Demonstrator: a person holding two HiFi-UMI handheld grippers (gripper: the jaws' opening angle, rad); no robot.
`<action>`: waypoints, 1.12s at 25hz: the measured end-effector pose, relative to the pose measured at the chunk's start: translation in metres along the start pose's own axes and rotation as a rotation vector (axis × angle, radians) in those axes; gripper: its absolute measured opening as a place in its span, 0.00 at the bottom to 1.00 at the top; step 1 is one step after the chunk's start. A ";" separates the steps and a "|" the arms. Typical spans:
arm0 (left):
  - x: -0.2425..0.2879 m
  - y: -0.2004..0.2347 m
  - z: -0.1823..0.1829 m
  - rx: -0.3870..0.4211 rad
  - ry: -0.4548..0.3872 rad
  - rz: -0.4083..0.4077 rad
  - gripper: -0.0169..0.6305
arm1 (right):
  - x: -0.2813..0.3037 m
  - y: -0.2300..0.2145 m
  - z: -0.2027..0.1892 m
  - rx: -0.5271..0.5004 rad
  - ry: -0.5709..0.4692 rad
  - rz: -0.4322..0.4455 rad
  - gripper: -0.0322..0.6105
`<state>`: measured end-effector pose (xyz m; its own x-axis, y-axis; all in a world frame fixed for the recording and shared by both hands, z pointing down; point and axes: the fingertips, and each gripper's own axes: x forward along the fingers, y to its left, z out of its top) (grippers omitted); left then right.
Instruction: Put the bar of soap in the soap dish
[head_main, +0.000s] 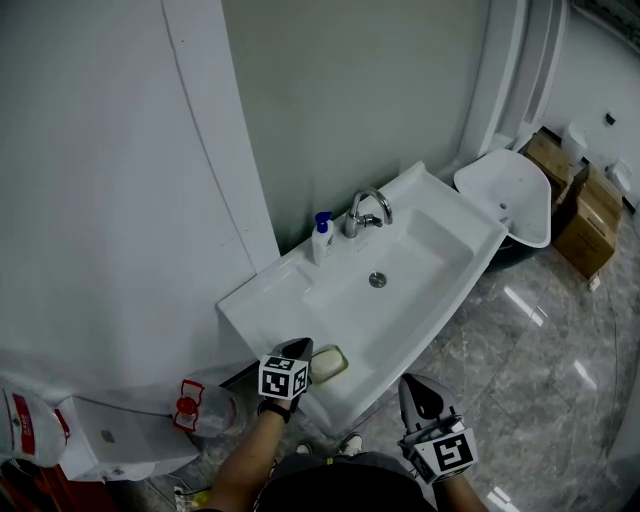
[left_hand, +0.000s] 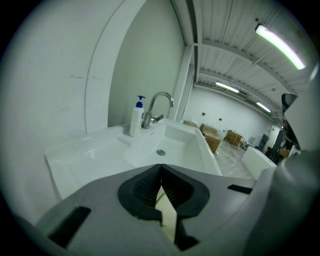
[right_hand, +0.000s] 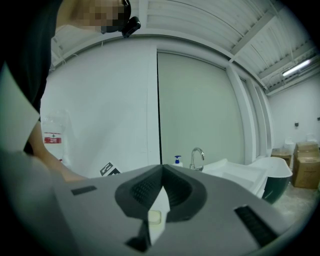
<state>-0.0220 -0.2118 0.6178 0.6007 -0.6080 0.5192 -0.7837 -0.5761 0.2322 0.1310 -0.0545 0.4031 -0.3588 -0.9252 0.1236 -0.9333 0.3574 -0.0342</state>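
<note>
Nearest, at the bottom of the head view, the right gripper (head_main: 411, 381) is held off the near right corner of the sink (head_main: 262, 300), over the grey marbled floor (head_main: 540, 350) and touching nothing; in its own view the right gripper (right_hand: 162, 168) has its two dark ribbed pads closed tip to tip with nothing between them. To its left, the left gripper (head_main: 298, 347) points down and away over the sink's near rim, and in its own view the left gripper (left_hand: 161, 167) also has its jaws pressed together and empty. Just right of the left gripper's tip sits the soap dish (head_main: 344, 357), on the flat near edge of the sink, with the pale bar of soap (head_main: 326, 367) lying in it; the tip is close beside the dish, and whether it touches it cannot be told. Further left and low, a clear bottle with a red cap (head_main: 189, 408) rests beside a white box. Beyond the dish the basin drops to a round metal drain (head_main: 377, 280). On the far rim stand a white pump bottle with a blue top (head_main: 321, 238) and, just to its right, a curved chrome tap (head_main: 368, 210), both against the pale wall. Farther right, well apart from the sink, stands a white tub (head_main: 510, 195), with cardboard boxes (head_main: 582, 215) beyond it
</note>
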 end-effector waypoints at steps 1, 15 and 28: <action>-0.003 0.000 0.005 -0.019 -0.026 -0.009 0.06 | 0.002 0.003 0.001 -0.001 -0.001 0.009 0.07; -0.081 -0.005 0.101 0.198 -0.363 0.090 0.06 | 0.035 0.019 0.014 -0.037 -0.016 0.089 0.07; -0.200 -0.021 0.206 0.368 -0.651 0.198 0.06 | 0.058 0.010 0.035 -0.075 -0.048 0.083 0.07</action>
<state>-0.0933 -0.1904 0.3398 0.5158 -0.8517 -0.0923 -0.8518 -0.4983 -0.1616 0.1008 -0.1092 0.3748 -0.4370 -0.8963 0.0754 -0.8973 0.4402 0.0320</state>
